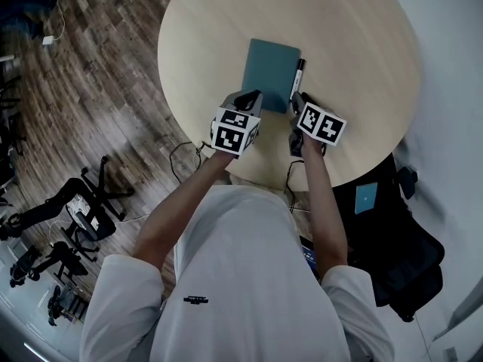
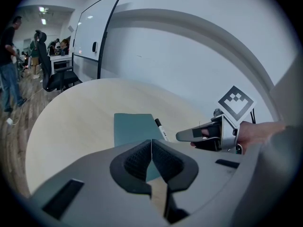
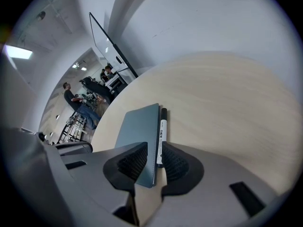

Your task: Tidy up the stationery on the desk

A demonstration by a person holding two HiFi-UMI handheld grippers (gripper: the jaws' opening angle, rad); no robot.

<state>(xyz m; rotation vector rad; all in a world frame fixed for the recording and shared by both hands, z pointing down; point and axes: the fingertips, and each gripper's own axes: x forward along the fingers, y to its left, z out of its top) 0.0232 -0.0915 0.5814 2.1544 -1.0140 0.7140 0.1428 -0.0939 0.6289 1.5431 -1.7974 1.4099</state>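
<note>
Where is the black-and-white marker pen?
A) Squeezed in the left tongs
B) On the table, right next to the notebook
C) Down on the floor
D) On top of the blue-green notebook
B: the marker lies flat on the table along the right edge of the notebook, not on top of it.

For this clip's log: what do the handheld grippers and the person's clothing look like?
Both the left gripper and right gripper have smooth grey bodies and black ribbed fingers. Each carries a white cube with black square markers. The person wears a white short-sleeved shirt with a small dark mark on it.
</note>
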